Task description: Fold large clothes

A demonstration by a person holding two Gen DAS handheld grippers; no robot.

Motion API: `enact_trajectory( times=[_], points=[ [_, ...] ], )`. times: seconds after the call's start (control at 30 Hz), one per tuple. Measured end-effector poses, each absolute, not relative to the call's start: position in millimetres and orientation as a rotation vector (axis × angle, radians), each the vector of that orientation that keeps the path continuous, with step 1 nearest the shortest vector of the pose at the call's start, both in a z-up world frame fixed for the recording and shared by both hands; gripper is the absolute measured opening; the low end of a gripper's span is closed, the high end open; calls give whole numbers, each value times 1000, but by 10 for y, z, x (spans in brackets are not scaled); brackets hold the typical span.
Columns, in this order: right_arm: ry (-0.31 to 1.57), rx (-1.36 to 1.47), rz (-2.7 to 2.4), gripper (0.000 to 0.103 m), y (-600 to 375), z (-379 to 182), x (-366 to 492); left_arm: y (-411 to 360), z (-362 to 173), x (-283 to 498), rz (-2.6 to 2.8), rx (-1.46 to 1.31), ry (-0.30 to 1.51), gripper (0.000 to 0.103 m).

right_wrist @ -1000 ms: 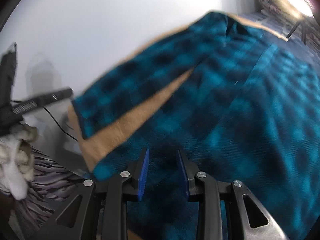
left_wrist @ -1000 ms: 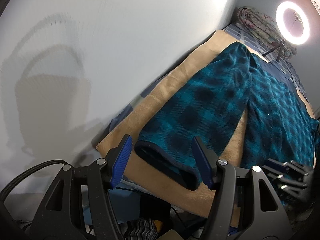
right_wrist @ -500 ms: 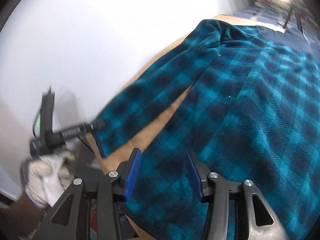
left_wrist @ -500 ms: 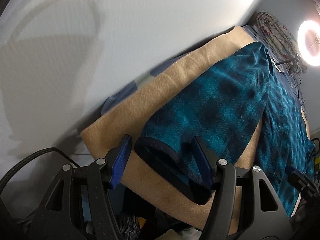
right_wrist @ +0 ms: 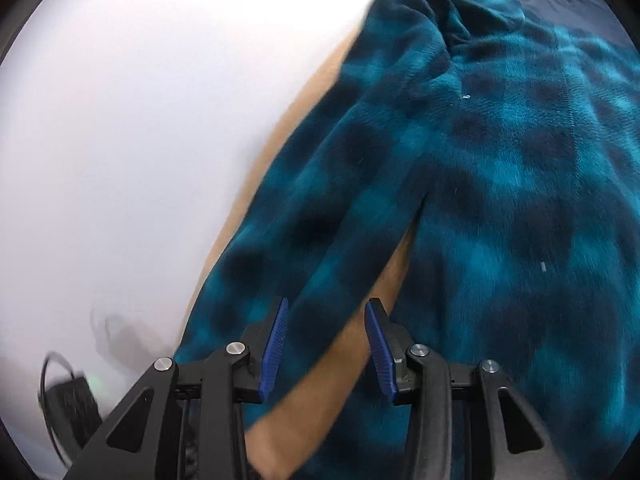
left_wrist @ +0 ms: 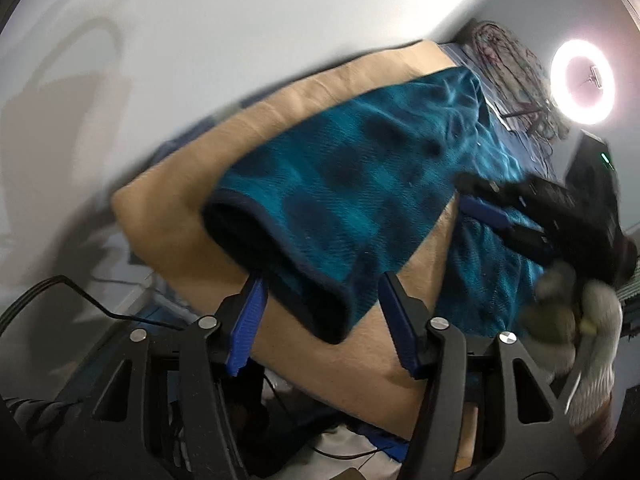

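Note:
A teal and black checked fleece garment (right_wrist: 500,208) lies spread on a tan blanket (left_wrist: 168,200). Its sleeve (left_wrist: 340,184) ends in a dark-edged cuff (left_wrist: 296,292). The cuff sits between the blue pads of my left gripper (left_wrist: 320,292), whose jaws are closing; the pads do not visibly press it. My right gripper (right_wrist: 326,312) hovers over the sleeve's (right_wrist: 304,248) inner edge and a strip of blanket (right_wrist: 344,344), jaws closing with nothing pinched. The left wrist view also shows the right gripper (left_wrist: 492,208), held by a gloved hand (left_wrist: 588,332).
A white wall (left_wrist: 200,40) runs along the blanket's far side. A ring light (left_wrist: 582,80) glows at the back right beside a patterned bundle of cloth (left_wrist: 508,64). Cables (left_wrist: 80,300) and dark clutter lie below the blanket's near edge.
The left gripper has sunk toward the cuff, which now lies between its fingers. The right gripper has swung left from the garment's body to the sleeve, opened wider, and entered the left wrist view.

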State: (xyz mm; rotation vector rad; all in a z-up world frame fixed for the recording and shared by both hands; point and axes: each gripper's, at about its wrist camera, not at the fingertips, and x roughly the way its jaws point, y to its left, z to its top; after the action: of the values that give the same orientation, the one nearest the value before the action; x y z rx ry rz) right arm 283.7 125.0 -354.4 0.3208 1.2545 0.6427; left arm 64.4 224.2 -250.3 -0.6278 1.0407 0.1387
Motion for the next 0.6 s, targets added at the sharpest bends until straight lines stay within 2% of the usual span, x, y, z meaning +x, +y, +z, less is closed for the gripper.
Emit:
enact_trajectory(
  times=[0.07, 0.1, 0.13, 0.17, 0.2, 0.6],
  points=[
    [1272, 371, 623, 43, 1255, -3581, 2976, 2205, -2512, 674, 123, -621, 1044, 47],
    [1276, 390, 614, 43, 1254, -3579, 3033, 2183, -2528, 691, 117, -623, 1051, 37],
    [1278, 404, 605, 43, 1252, -3575, 3083, 2175, -2553, 716, 111, -628, 1059, 21],
    [1276, 418, 594, 43, 1254, -3558, 3152, 2174, -2576, 737, 101, -636, 1064, 11],
    [1271, 421, 586, 43, 1257, -3540, 3195, 2171, -2583, 739, 87, -644, 1062, 3],
    [1254, 341, 416, 42, 1295, -3329, 3762, 2177, -2219, 534, 58, -577, 950, 2]
  ],
)
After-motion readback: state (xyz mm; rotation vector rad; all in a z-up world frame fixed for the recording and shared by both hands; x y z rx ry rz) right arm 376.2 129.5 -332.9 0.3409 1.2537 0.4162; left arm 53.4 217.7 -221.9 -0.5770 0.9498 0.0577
